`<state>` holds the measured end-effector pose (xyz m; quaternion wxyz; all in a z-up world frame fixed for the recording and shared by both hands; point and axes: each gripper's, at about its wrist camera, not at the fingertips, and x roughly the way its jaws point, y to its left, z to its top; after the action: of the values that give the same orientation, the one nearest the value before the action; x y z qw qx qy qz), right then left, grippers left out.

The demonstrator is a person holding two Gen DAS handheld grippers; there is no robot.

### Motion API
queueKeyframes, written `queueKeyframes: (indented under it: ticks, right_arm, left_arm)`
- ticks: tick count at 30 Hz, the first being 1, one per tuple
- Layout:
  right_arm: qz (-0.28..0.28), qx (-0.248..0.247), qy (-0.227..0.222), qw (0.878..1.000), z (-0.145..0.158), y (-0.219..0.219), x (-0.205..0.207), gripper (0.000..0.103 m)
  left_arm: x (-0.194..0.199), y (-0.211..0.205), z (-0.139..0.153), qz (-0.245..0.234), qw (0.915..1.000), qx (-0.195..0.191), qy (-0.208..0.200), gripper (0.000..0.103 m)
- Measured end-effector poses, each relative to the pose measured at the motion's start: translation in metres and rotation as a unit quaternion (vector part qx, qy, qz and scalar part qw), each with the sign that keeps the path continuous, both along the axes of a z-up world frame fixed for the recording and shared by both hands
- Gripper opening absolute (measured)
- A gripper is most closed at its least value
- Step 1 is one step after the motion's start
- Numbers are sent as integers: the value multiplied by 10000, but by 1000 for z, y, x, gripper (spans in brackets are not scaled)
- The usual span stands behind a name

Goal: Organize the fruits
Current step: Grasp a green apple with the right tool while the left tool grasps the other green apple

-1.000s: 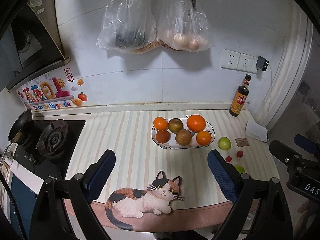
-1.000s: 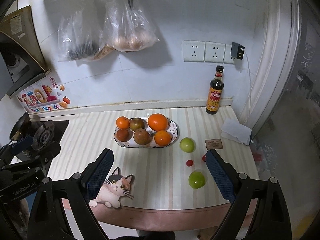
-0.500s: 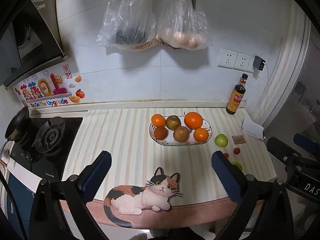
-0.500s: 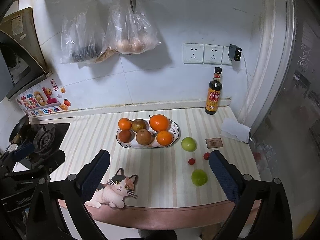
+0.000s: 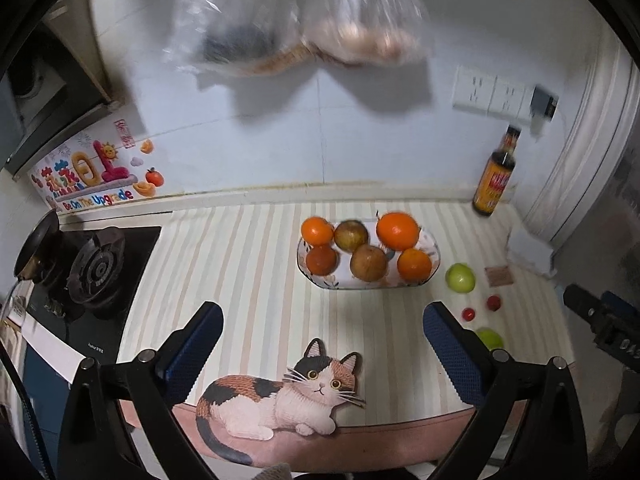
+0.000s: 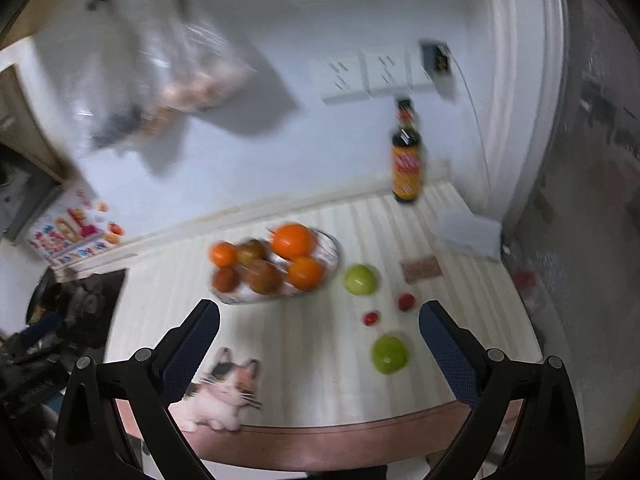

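Green fruit, 2 pieces, lies loose on the striped counter [image 6: 320, 344] to the right of the plate [image 6: 334, 254], with 2 small red fruits between them. The near green fruit [image 6: 390, 354] sits low between the fingers of the right gripper [image 6: 319, 342], closer to the right finger; the far green fruit [image 6: 361, 279] is just beside the plate rim. Both right jaws stand wide apart, empty. The left gripper [image 5: 323, 344], jaws also apart and empty, faces the plate; the green fruit lies off to its right. Judgement: the right gripper is nearer.
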<state>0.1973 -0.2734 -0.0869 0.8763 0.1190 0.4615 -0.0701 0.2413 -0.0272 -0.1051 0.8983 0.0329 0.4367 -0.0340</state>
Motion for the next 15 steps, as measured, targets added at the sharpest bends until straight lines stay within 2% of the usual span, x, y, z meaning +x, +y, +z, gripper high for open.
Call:
queueKeyframes:
  ticks: [3, 5, 7, 10, 14, 15]
  right_arm:
    - [-181, 71, 564, 9982, -59, -34, 19, 102]
    - [-168, 366, 979, 9944, -103, -51, 30, 97]
    - [-131, 611, 1368, 9886, -143, -62, 40, 87]
    - [-71, 766, 1810, 9805, -197, -72, 52, 86]
    - [69, 1085, 2146, 9706, -242, -77, 64, 83]
    - [167, 1187, 2208, 9679, -251, -77, 68, 72]
  left_arm:
    - [22, -27, -28, -39, 9992, 279, 292, 103]
    - [36, -47, -49, -105, 9975, 422, 559, 102]
    - [47, -65, -65, -181, 9955, 550, 747, 103]
    - [65, -93, -87, -327, 9915, 767, 995, 103]
    - [90, -126, -114, -517, 9848, 923, 1377, 102]
    - [97, -134, -120, -575, 9828, 937, 1483, 102]
